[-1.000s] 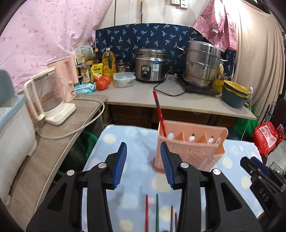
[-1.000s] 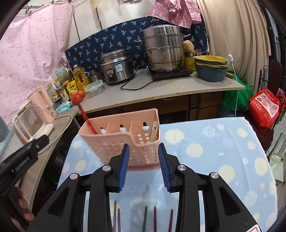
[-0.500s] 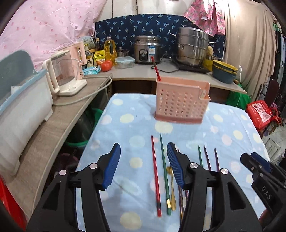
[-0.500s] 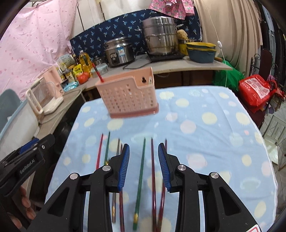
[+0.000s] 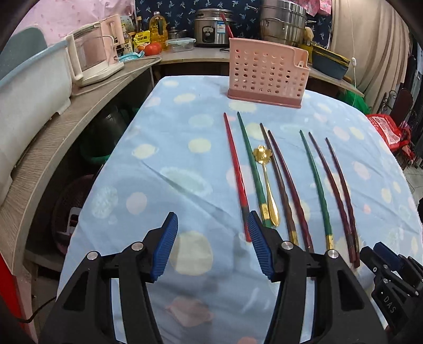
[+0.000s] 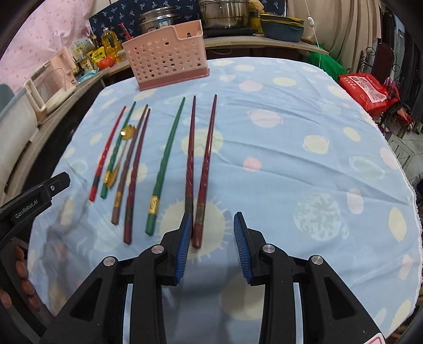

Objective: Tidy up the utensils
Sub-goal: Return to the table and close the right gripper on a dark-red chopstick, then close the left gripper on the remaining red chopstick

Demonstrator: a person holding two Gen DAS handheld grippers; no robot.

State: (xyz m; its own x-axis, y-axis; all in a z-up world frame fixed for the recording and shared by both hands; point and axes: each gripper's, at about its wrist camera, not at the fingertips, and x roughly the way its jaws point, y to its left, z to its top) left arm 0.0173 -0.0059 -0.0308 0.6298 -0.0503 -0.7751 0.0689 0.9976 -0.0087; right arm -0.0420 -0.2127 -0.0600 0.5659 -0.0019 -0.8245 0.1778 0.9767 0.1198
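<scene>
A pink perforated utensil caddy stands at the far end of the blue dotted tablecloth, with one red chopstick upright in it. In front of it, side by side, lie several chopsticks: red, green, brown, maroon, another green and two dark red ones. A gold spoon lies among them. My left gripper hangs open just left of the red chopstick's thick end. My right gripper is open over the rightmost dark red chopstick's end, pads not pressing it.
A counter runs along the left with a kettle, bottles and a tomato. Behind the table are a rice cooker, steel pots and stacked bowls. A red bag sits on the floor at right. The cloth's right half holds nothing.
Both grippers have drawn back from the caddy and dropped toward the near ends of the chopsticks, which have come fully into view. The left jaws have widened.
</scene>
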